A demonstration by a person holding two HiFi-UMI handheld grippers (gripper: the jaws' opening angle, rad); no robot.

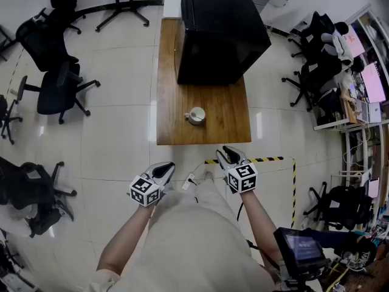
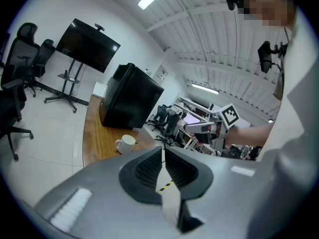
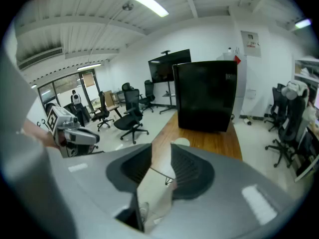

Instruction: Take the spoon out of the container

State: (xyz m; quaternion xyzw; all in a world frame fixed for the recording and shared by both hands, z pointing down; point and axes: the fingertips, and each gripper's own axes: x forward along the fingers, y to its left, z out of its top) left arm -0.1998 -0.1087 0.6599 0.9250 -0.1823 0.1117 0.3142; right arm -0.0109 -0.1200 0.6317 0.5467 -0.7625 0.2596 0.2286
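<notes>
Found the white mug (image 1: 196,115) upright near the front edge of the wooden table (image 1: 176,90), before the black box (image 1: 222,32); spoon inside too small to confirm. Found left gripper (image 1: 165,168) pinched together, empty; right gripper (image 1: 231,156) parted, empty; both well short of the table. Advise stepping in, descending steeply over the mug, pinching the handle, and lifting straight up.

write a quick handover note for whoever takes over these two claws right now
Grippers: left claw shut, right claw open. Both are empty and held near the body, short of the wooden table.
Things: the white mug stands on the table in front of the black box. The spoon is too small to make out from here.
Done: nothing yet.
Left: reach the mug, grip the spoon and lift it out.
</notes>
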